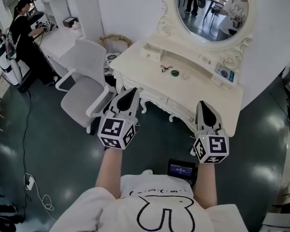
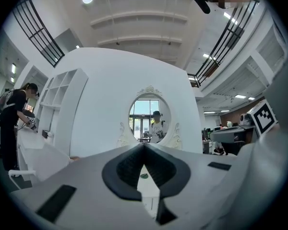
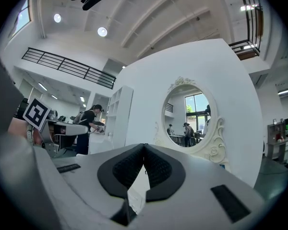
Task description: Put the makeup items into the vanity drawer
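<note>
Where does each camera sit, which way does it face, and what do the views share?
Head view: on the person's head, looking steeply down at the white vanity; shows both forearms, the shirt, the left tool and the right tool.
Left gripper view: on the left tool, looking level along its shut jaws toward the oval mirror.
Right gripper view: on the right tool, looking along its shut jaws; mirror right of centre.
Shared: all three show the mirror and another person standing at the left.
</note>
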